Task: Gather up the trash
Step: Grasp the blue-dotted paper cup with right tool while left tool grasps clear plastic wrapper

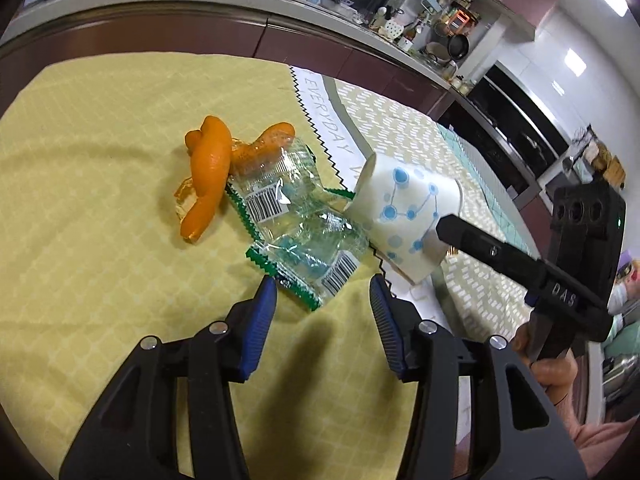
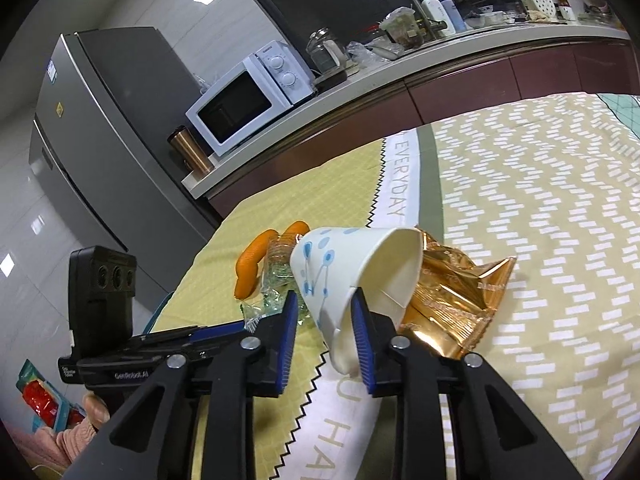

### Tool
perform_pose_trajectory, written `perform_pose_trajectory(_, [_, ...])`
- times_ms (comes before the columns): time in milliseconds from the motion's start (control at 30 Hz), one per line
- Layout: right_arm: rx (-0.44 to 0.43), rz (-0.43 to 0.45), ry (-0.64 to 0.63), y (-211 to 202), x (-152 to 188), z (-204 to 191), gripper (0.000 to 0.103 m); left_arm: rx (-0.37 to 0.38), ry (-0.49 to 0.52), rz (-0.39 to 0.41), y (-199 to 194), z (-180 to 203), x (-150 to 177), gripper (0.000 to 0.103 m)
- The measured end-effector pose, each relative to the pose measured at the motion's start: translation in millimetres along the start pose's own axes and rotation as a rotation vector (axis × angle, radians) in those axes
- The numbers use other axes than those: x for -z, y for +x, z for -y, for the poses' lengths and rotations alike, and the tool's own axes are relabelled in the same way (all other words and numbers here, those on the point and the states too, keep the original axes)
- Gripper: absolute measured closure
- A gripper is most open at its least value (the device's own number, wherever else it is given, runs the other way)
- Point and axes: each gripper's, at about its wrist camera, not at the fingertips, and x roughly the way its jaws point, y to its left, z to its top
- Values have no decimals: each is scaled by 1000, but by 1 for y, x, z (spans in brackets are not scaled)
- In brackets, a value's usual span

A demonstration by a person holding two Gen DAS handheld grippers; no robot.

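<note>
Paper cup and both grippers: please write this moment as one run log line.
right gripper: shut on paper cup, tilted | left gripper: open, over clear wrappers | orange peel: on cloth

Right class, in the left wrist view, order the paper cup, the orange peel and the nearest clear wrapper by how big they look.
1. Paper cup, largest.
2 and 3. Orange peel and nearest clear wrapper look about alike; the wrapper lies closer to the camera, so I won't rank them.

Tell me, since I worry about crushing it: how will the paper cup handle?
The cup, lying on its side, looks thin and light, so it probably dents. The right hand-held gripper pinches its rim wall, which already looks flattened. Released, it may roll.
</note>
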Motion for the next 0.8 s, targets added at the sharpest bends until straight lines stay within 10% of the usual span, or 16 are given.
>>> perform_pose_trajectory(800, [-39,16,-57,-10,-3,-21,100,-30,-21,84,-22,-15,4,82])
